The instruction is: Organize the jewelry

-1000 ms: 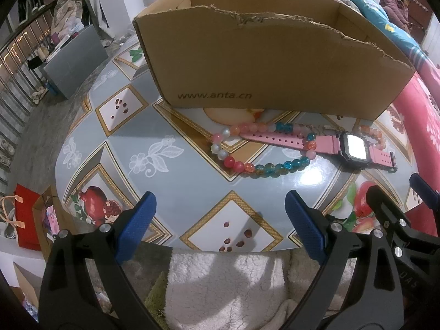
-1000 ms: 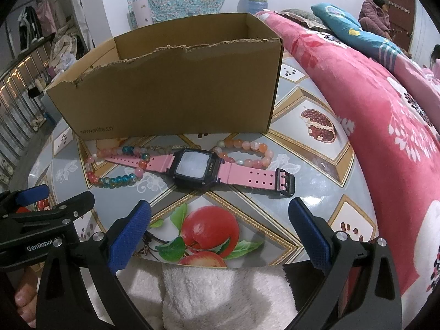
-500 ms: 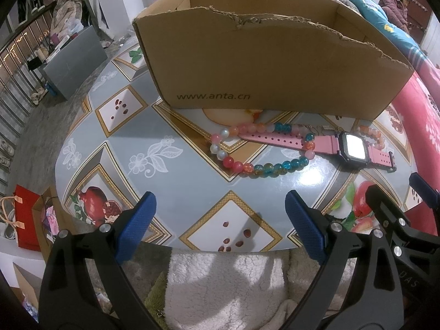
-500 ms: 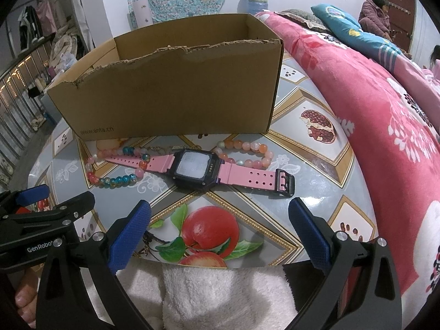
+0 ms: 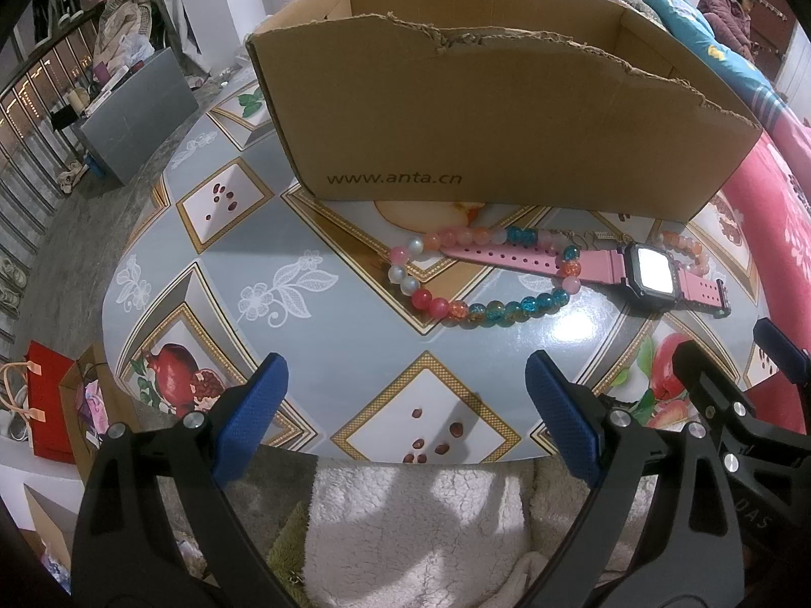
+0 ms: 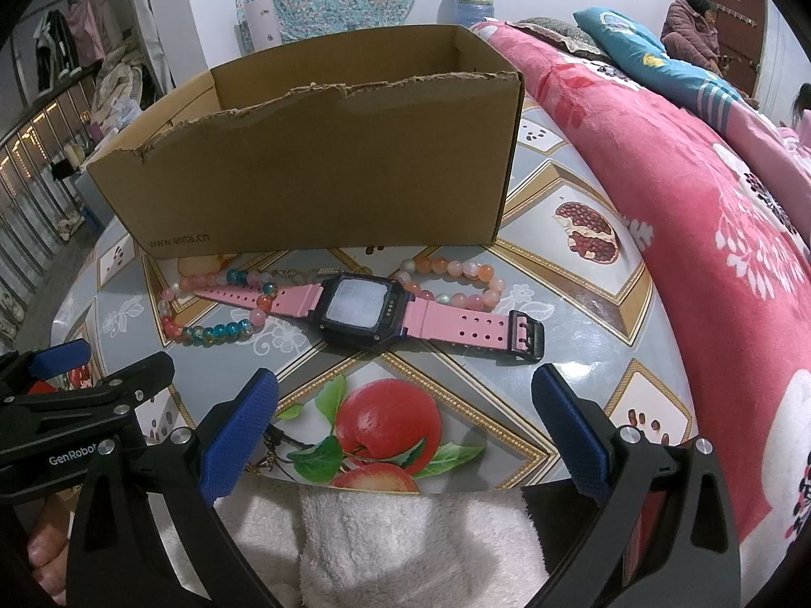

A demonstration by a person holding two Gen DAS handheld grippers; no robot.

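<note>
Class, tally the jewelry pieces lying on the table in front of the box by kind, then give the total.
Beaded bracelets: 2, one multicolour and one peach
Pink watch: 1
Total: 3, all on the table in front of the cardboard box.

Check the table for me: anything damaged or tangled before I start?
The brown cardboard box has a ragged, torn front rim. The pink-strapped digital watch has one strap lying through the multicoloured bead bracelet, so lifting either may drag the other.

The cardboard box (image 5: 486, 116) hides its inside; the watch (image 6: 362, 311) display is unreadable.
</note>
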